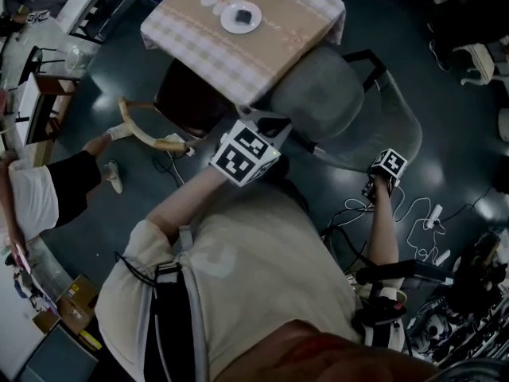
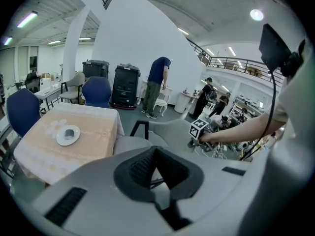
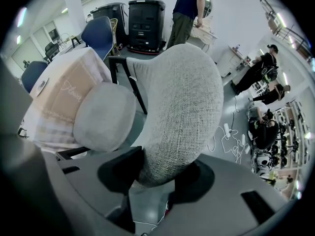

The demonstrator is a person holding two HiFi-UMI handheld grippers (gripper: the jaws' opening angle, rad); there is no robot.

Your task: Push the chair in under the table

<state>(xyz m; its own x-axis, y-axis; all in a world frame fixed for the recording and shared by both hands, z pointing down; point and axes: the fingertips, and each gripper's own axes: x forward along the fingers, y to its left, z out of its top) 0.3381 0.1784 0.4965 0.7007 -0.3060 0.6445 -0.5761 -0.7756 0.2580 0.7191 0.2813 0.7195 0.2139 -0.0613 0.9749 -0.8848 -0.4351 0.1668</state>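
**Head view check: chair's only partly under, the push isn't done**

Looking down, the table sits at 12 o'clock with a checked cloth over it and a plate on top. The grey chair is parked off the table's 5 o'clock corner. The front of the seat looks tucked right up against the hanging cloth, maybe just under it. The backrest is out in the open toward 2 o'clock. The chair also looks skewed to the table edge rather than square-on.

Your right gripper is doing the work. Its jaws are clamped over the top edge of the backrest, with the fabric filling the gap between them. Your left gripper has its jaws pressed together with nothing in them, and it hovers near the middle of the head view, off the seat's 7 o'clock side. I can't tell if it's touching the chair.

My read: you're in the pushing step, with most of the travel to go. The next move probably wants a steady shove toward 11 o'clock. Swing the backrest round as you go, so the seat slides in straight instead of snagging the cloth corner. Push level, since a grip that high could tip it. Watch the dark chair under the table at 9 o'clock of yours, and the cables on the floor at 4 o'clock.
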